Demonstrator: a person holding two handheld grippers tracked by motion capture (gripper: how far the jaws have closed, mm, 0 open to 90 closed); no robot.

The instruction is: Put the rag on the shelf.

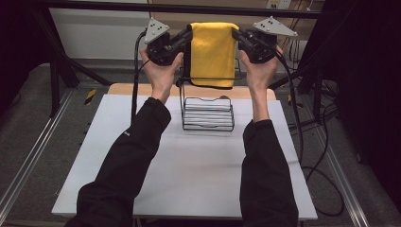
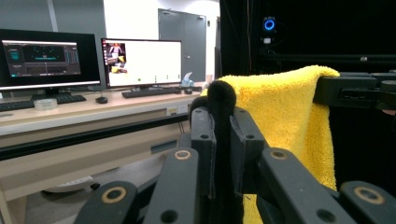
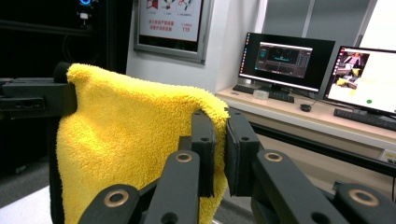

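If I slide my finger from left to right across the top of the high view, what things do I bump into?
Left gripper → yellow towel → right gripper. Each gripper pinches a top corner of the towel, which hangs above the wire rack.

Bright centre, dark edges, soft focus throughout.
The white counter (image 1: 198, 161) is evenly lit from above with faint shadows; monitors (image 2: 140, 63) glow overexposed, and near jaws blur slightly.

Towel (image 1: 213, 53) hangs betw. my left gripper (image 1: 185, 37) & right gripper (image 1: 238, 35), each clamped on a top corner. Rack (image 1: 208, 113) sits on table (image 1: 189, 170) below the towel, just beyond my wrists.
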